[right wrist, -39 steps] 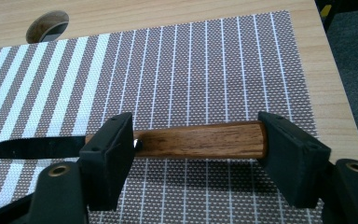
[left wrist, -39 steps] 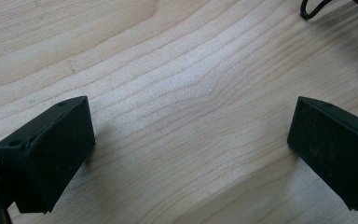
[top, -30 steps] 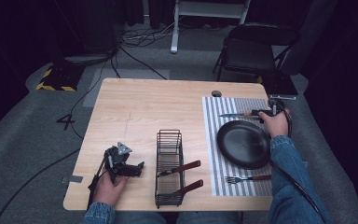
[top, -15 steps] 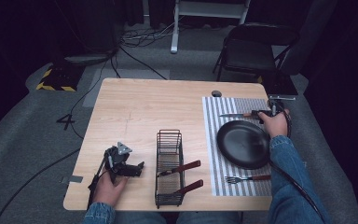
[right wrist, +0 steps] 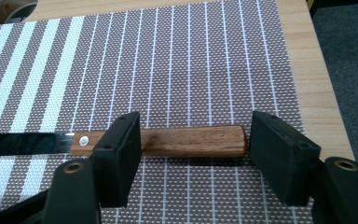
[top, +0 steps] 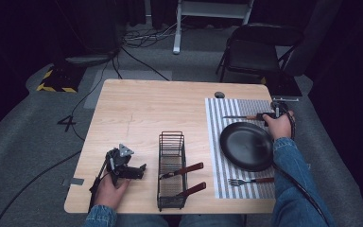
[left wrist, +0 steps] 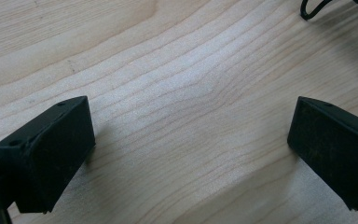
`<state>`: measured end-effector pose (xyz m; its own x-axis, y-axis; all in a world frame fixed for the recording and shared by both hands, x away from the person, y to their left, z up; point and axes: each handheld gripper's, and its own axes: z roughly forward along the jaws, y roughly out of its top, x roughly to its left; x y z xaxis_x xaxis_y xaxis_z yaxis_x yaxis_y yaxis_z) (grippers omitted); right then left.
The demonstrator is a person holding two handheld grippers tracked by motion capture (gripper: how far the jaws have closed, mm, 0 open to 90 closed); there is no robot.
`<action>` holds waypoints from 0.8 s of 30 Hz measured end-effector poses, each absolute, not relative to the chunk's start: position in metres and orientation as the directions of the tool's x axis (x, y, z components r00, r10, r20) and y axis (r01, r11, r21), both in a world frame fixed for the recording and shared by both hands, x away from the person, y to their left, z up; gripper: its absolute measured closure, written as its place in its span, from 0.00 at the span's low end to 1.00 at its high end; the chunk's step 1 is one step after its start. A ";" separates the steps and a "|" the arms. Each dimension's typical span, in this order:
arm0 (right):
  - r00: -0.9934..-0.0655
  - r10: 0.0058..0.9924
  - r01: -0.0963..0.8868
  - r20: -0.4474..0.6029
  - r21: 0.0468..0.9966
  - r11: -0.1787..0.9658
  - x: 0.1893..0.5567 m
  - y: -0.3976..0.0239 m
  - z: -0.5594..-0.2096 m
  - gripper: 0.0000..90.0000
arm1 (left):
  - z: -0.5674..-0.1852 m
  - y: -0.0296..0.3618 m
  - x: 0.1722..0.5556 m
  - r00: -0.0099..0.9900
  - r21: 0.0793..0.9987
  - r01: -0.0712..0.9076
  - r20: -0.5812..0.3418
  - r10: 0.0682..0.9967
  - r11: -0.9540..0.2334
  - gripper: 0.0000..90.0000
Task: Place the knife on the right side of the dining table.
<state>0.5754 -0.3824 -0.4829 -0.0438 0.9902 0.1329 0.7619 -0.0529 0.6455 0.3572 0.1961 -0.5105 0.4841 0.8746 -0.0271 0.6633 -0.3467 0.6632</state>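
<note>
A knife (top: 238, 117) with a wooden handle (right wrist: 191, 141) lies flat on the striped placemat (top: 214, 142), just beyond a black plate (top: 246, 144). My right gripper (top: 270, 115) is low over the handle. In the right gripper view it (right wrist: 198, 128) is open, its jaws standing at either end of the handle, lengthwise along it. My left gripper (top: 139, 170) rests at the table's front left; in the left gripper view it (left wrist: 191, 126) is open over bare wood with nothing between its jaws.
A black wire rack (top: 171, 142) stands at the front middle with two wooden-handled utensils (top: 189, 168) in it. A fork (top: 250, 180) lies on the placemat in front of the plate. A round cable hole (top: 220, 94) sits near the far edge.
</note>
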 end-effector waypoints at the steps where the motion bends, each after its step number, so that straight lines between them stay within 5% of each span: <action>1: -0.044 0.991 0.759 0.128 0.649 -0.050 0.575 -0.383 -0.482 0.39 | -0.510 0.196 0.357 0.484 0.663 0.663 -0.027 0.875 -0.347 0.01; 24: -0.258 0.959 0.593 0.116 0.803 0.062 0.529 -0.356 -0.394 0.42 | -0.510 0.196 0.357 0.482 0.663 0.663 -0.025 0.876 -0.347 0.01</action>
<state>0.5291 -0.3559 -0.3935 -0.2575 0.9593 0.1163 0.5930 0.0619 0.8028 0.3572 0.1959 -0.5104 0.4822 0.8757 -0.0248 0.6634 -0.3466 0.6631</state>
